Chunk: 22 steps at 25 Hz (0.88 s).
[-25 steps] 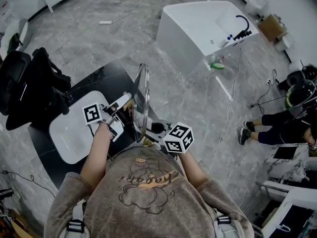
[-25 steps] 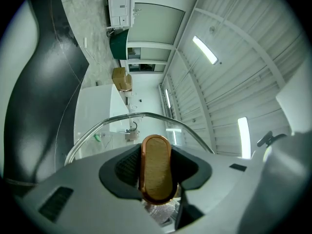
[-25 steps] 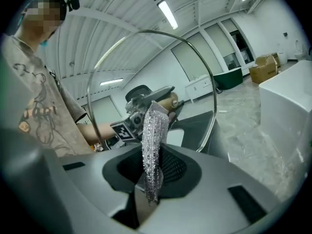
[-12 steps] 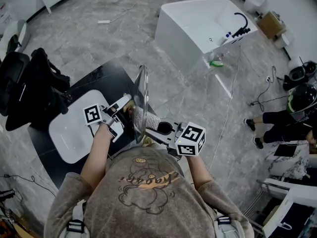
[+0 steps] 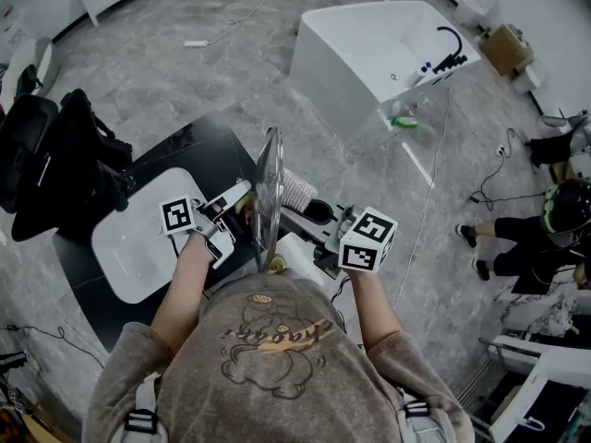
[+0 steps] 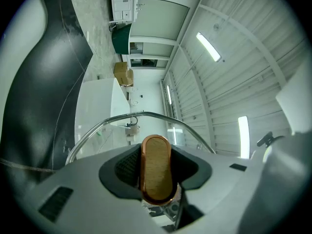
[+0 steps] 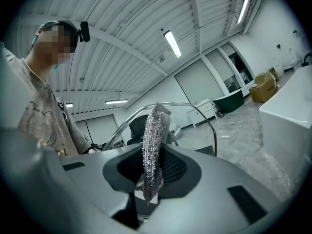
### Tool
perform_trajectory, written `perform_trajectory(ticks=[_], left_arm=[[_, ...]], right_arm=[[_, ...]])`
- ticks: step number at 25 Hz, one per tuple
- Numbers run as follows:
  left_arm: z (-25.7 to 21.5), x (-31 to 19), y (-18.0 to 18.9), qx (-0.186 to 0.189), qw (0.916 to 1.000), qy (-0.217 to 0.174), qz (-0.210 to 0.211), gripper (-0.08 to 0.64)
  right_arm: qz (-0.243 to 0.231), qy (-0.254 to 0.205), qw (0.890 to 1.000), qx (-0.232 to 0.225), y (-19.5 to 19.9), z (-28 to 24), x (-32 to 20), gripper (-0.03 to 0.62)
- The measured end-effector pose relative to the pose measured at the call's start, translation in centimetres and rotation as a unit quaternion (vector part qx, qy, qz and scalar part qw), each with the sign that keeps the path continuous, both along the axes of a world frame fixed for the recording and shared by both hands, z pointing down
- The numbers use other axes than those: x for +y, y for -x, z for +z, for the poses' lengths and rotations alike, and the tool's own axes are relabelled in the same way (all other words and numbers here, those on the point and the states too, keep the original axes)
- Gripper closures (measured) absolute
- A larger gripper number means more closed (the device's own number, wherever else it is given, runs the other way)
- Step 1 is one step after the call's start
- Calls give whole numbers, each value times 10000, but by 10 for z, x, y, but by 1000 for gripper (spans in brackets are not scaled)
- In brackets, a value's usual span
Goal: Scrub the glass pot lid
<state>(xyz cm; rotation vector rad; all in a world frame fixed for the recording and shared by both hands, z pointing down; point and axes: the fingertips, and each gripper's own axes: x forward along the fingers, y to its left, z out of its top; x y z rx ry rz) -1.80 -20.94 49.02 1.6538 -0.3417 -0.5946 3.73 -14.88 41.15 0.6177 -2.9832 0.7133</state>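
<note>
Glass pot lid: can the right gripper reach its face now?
Probably yes: the left gripper holds the clear glass pot lid on edge, and the right gripper's silvery mesh scrubber is beside its face, nothing between.

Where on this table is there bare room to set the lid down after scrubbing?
The white tray left of the left gripper lies bare, as does the black table strip beyond the tray. The middle is crowded: the glass lid stands on edge, held by the left gripper, with the right gripper's scrub cloth close beside it.
</note>
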Motion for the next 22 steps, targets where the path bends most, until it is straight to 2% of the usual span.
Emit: perform_trajectory(ticks=[5,9,22], left_arm=[[-4,3,-3,78,10000,-20,54,383],[-11,5,-6,210,9996,-106,161,384],[-19,12,-11,353,9987,-205,315,383]], right_arm=[[229,-7,9997,9,-2,7,-26,511],[373,51,9991,186,-2,21,-46,511],[491,719,9920,909,-3,98,-60,511]])
